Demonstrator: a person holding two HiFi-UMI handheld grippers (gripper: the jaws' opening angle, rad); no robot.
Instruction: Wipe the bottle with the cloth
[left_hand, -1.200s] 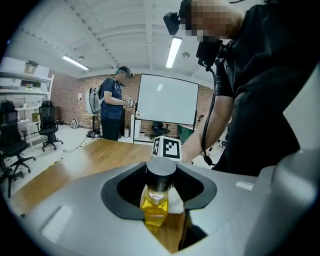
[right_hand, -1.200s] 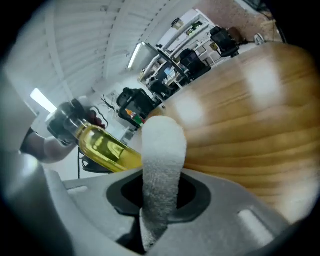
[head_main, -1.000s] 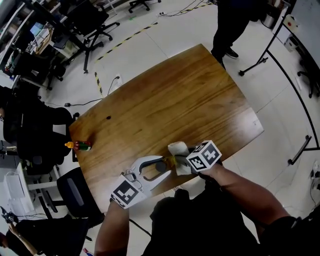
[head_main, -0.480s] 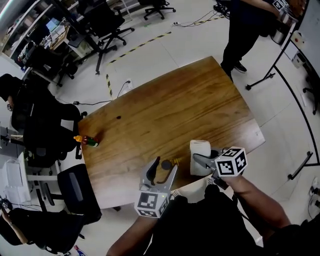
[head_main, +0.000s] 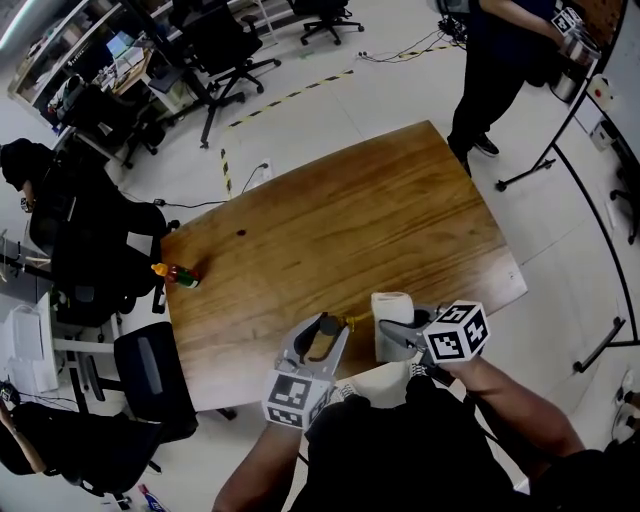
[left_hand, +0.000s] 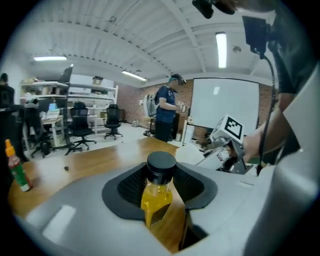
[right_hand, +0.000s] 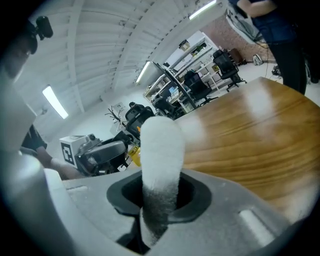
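Note:
A small bottle (left_hand: 157, 189) of yellow liquid with a black cap sits between the dark pads of my left gripper (left_hand: 161, 192), which is shut on it. Those jaws have just been closing around it. In the head view the bottle (head_main: 334, 325) hangs over the table's near edge in the left gripper (head_main: 322, 338). My right gripper (head_main: 392, 337) is shut on a white cloth (head_main: 391, 309) that stands up out of its jaws, just right of the bottle and apart from it. The cloth (right_hand: 160, 155) fills the right gripper view, with the left gripper (right_hand: 102, 150) beyond it.
The wooden table (head_main: 350, 215) carries a small red sauce bottle (head_main: 176, 274) at its left edge and a dark speck (head_main: 241, 233). A person (head_main: 495, 60) stands past the far right corner. Office chairs (head_main: 150, 380) crowd the left side.
The right gripper has lifted the cloth off the bottle and now holds it upright to the right. The left gripper has rolled, so the bottle now points away from me.

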